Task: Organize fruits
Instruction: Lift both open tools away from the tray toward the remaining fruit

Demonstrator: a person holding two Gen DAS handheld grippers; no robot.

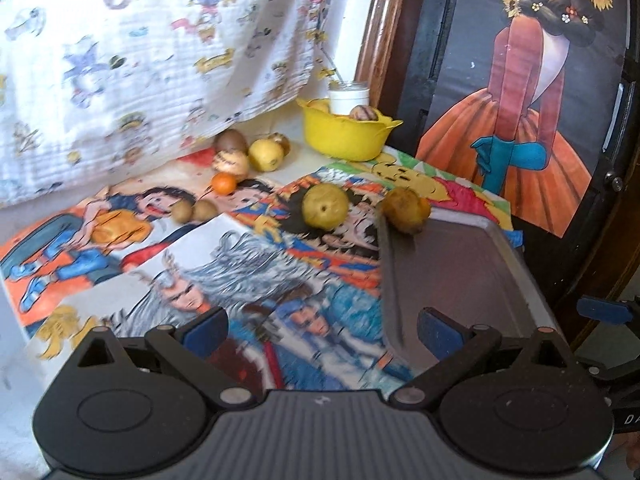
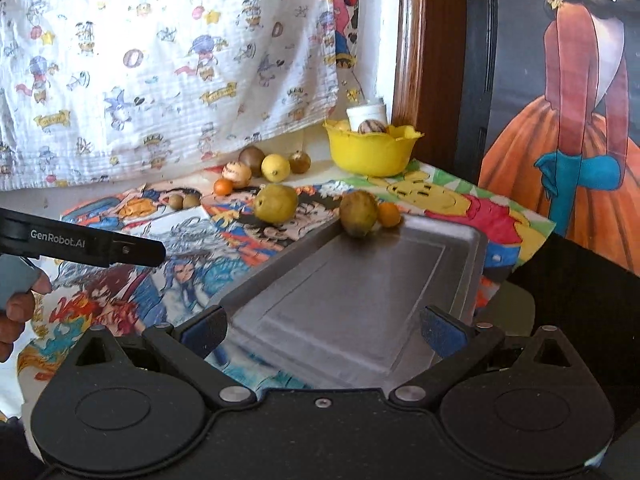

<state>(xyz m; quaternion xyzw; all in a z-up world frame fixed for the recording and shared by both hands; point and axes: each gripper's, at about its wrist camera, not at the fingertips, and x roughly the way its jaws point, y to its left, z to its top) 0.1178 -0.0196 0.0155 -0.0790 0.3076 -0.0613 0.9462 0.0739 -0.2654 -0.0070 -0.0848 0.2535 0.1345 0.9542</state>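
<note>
A grey metal tray (image 1: 460,272) (image 2: 360,280) lies on a cartoon-printed table cover. A brownish-green fruit (image 1: 402,210) (image 2: 359,213) rests at its far corner, with a small orange (image 2: 389,215) touching it on the right. A yellow-green round fruit (image 1: 325,205) (image 2: 276,203) sits on the cover just left of the tray. My left gripper (image 1: 323,328) is open and empty over the cover by the tray's left rim. My right gripper (image 2: 324,328) is open and empty above the tray's near end.
A yellow bowl (image 1: 344,136) (image 2: 372,152) at the back holds a white jar and some fruit. Near the hanging cloth lie a lemon (image 1: 266,155), a small orange (image 1: 224,183), two small brown fruits (image 1: 194,210) and others. A hand (image 2: 16,312) is at the left edge.
</note>
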